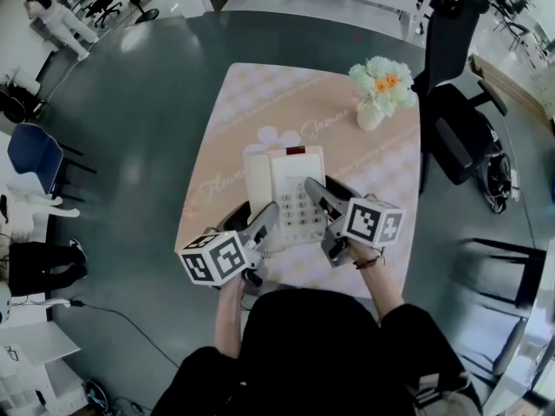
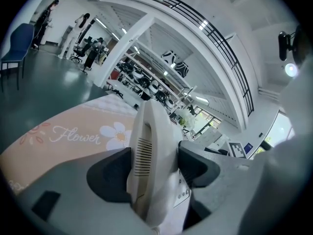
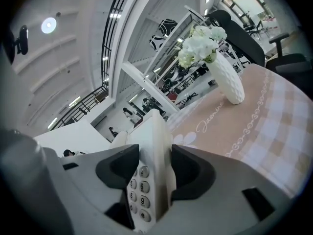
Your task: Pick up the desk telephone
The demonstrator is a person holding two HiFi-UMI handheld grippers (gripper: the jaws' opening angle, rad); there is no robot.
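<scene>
White plastic desk telephone (image 1: pixel 290 189) clamped by both tools at the near end of the peach flower-print table (image 1: pixel 260 102).
Left tool (image 1: pixel 267 221) pinches the handset side, right tool (image 1: pixel 317 194) the keypad edge; an uneven lift could pull the handset free or twist the base out.

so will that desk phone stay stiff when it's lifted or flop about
Probably stiff: the desk telephone looks like hard plastic, unbent where the left gripper and right gripper clamp its edges. Its smooth shell may slip. The handset could shift if tilted.
</scene>
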